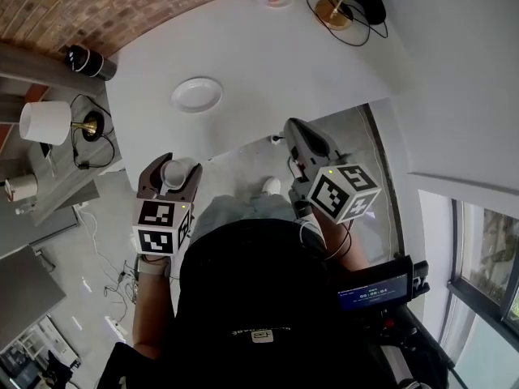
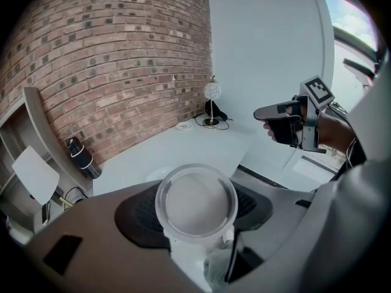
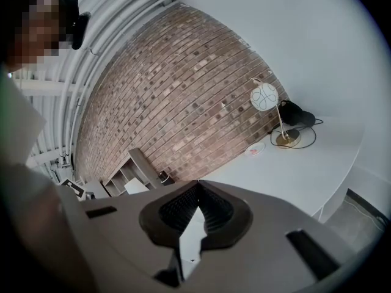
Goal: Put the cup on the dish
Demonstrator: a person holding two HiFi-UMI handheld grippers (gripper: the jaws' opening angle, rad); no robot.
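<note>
The left gripper (image 1: 170, 177) has its jaws clamped on a pale cup (image 2: 195, 201), whose open mouth faces the gripper's camera. The right gripper (image 3: 195, 207) has its jaws pressed together at the tips, with nothing between them. The white dish (image 1: 196, 94) lies further ahead on the white table (image 1: 268, 63), apart from the cup.

Looks like home/living rm: brick wall (image 1: 122, 6), white table (image 1: 268, 63) w/ lamp (image 1: 334, 13), side shelf (image 1: 69, 177).
</note>
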